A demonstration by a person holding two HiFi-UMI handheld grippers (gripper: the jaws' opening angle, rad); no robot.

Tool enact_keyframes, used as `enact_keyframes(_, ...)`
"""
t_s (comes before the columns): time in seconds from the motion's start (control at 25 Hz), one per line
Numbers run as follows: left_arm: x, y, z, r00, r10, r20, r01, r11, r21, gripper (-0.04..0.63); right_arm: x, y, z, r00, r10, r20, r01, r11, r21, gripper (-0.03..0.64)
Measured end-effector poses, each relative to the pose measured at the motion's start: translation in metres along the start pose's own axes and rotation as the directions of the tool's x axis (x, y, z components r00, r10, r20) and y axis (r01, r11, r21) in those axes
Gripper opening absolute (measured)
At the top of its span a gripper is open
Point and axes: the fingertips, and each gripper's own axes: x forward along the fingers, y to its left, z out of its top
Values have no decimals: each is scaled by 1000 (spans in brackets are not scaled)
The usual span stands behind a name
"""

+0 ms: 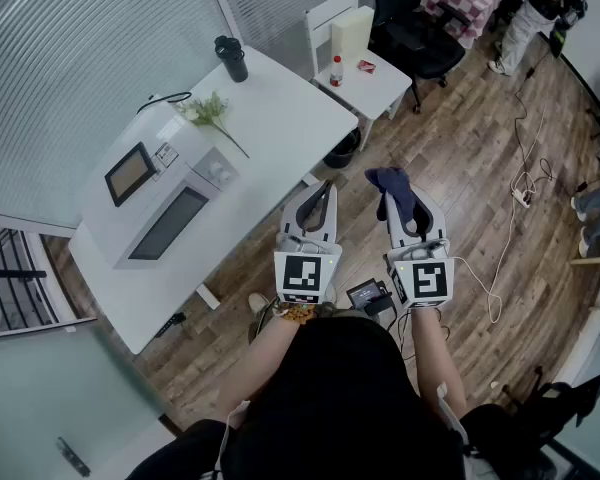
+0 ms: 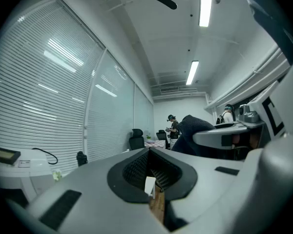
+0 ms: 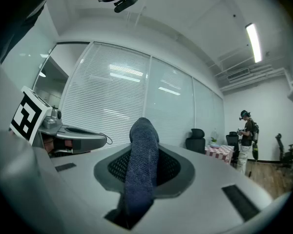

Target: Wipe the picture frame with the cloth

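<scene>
In the head view, I hold both grippers level over the wood floor, beside a white table (image 1: 280,118). A dark blue cloth (image 1: 391,186) hangs from my right gripper (image 1: 404,204), which is shut on it; in the right gripper view the cloth (image 3: 142,152) runs up through the closed jaws of the right gripper (image 3: 140,177). My left gripper (image 1: 323,190) is shut and holds nothing, and the left gripper (image 2: 151,180) shows the same in its own view. A small dark-edged picture frame (image 1: 130,173) stands on the white microwave (image 1: 180,213), to the left of both grippers and apart from them.
On the table are a black cup (image 1: 232,58) and a green sprig (image 1: 211,114). Beyond it stands a small white side table (image 1: 372,86) with a bottle, then a black office chair (image 1: 420,30). Cables (image 1: 518,193) trail across the floor on the right. A person (image 3: 246,130) stands far off.
</scene>
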Motion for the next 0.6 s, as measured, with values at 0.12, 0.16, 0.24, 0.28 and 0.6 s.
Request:
enact_keyframes(0.12, -19, 40, -1, 998, 60, -8, -60, 998, 0, 6, 25, 33, 8, 998, 55, 8, -55, 998, -4, 75)
enact_keyframes(0.16, -27, 53, 0, 997, 82, -7, -82, 997, -1, 6, 34, 44, 10, 997, 80, 10, -80, 997, -1, 75)
enact_keyframes(0.24, -45, 81, 4, 992, 125, -1, -125, 992, 12, 6, 53, 72, 14, 988, 151, 12, -151, 989, 5, 75)
enact_keyframes(0.28, -57, 97, 7, 990, 143, 3, -143, 989, 30, 6, 63, 89, 16, 980, 198, 15, -198, 980, 2, 75)
enact_keyframes(0.6, -162, 283, 5, 984, 122, -132, -99, 981, 166, 53, 185, 254, 58, 811, 585, 8, -583, 809, -67, 78)
